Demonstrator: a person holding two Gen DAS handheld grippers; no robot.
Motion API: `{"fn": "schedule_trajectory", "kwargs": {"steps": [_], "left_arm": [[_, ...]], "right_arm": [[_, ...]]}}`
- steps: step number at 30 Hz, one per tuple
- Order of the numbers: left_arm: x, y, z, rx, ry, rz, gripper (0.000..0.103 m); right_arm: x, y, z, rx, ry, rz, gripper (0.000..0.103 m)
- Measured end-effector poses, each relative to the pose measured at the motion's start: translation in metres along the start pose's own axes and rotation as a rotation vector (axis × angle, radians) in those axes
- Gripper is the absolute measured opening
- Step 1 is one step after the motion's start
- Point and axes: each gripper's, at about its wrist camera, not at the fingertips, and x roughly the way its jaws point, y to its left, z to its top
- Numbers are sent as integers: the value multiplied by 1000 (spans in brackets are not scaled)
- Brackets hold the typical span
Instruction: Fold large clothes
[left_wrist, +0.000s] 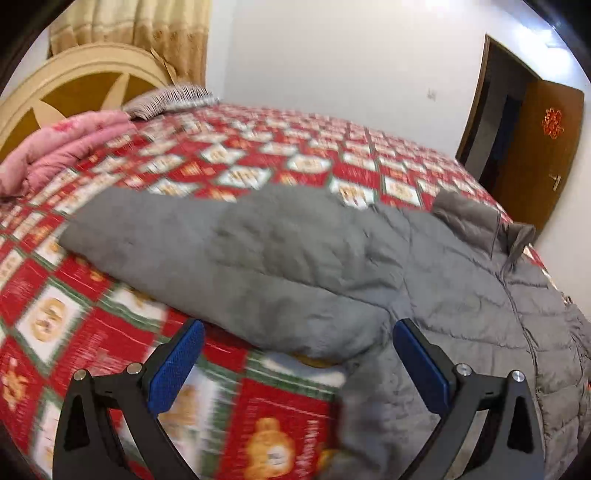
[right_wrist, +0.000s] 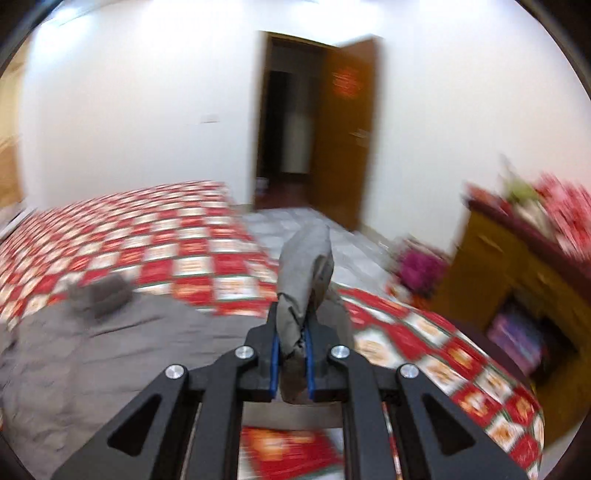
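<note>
Blue pads (right_wrist: 275, 363) of the right gripper (right_wrist: 291, 363) are clamped on a sleeve (right_wrist: 304, 266) of the grey jacket (left_wrist: 424, 258), lifted ahead of them; the left gripper (left_wrist: 297, 363), jaws apart, hovers over the near sleeve (left_wrist: 229, 254), which runs crosswise.

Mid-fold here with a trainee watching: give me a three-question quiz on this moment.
1. True or false: the right gripper is shut on grey fabric of the jacket.
2. The left gripper jaws are: A) shut on the jacket B) open, holding nothing C) shut on the pink quilt.
3. Fill in: the jacket lies on a red-and-white checked ____.

Key
1. True
2. B
3. bedspread
</note>
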Motion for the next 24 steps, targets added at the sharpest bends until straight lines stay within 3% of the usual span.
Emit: {"fn": "schedule_trajectory", "kwargs": {"steps": [4, 7, 13, 19, 20, 22, 23, 24], "left_arm": [[-4, 15, -11, 66, -23, 54, 102], [3, 25, -22, 67, -21, 78, 102], [16, 36, -28, 14, 9, 8, 102], [24, 39, -33, -16, 32, -16, 102], [24, 39, -34, -13, 31, -13, 102], [25, 37, -35, -3, 30, -5, 102], [26, 36, -35, 4, 32, 1, 102], [26, 36, -36, 7, 34, 3, 102]], "right_arm": [[-8, 98, -9, -113, 17, 183, 13], [-4, 161, -26, -178, 27, 272, 13], [18, 278, -61, -241, 100, 438, 13], [47, 345, -88, -253, 172, 550, 14], [47, 350, -91, -245, 176, 579, 20], [50, 356, -97, -218, 208, 665, 40], [55, 358, -99, -186, 255, 734, 70], [56, 354, -97, -154, 276, 776, 83]]}}
